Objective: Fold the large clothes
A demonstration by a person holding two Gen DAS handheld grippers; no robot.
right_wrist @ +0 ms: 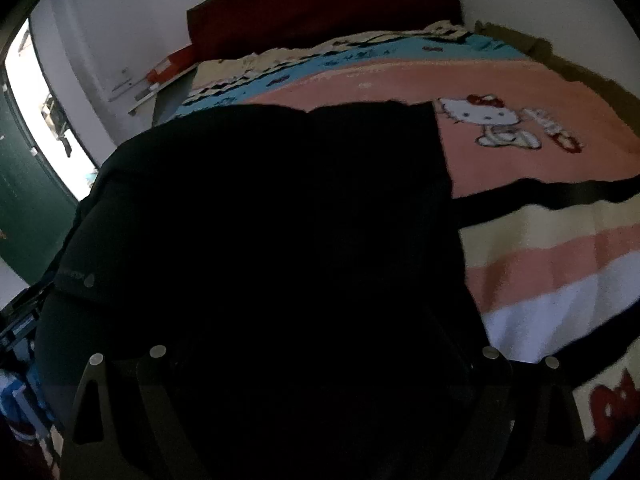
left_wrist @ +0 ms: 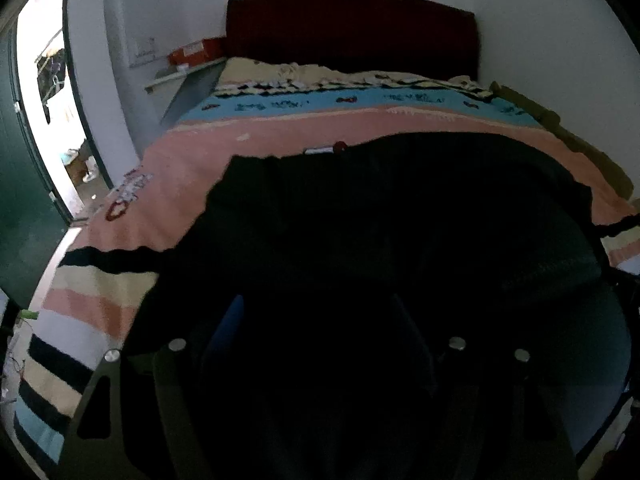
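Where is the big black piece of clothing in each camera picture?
Left wrist view: the black garment fills the lower middle, spread over the pink blanket.
Right wrist view: the black garment fills the left and middle, with the cartoon cat on the blanket to its right.
Shared landmark: the dark red headboard at the top.

Plain black fabric garment [left_wrist: 384,216] on woven bed blanket [right_wrist: 540,252] banded in pink, blue, cream, white and black, with white cartoon-cat motif [right_wrist: 486,120]; dark red headboard [left_wrist: 352,28].
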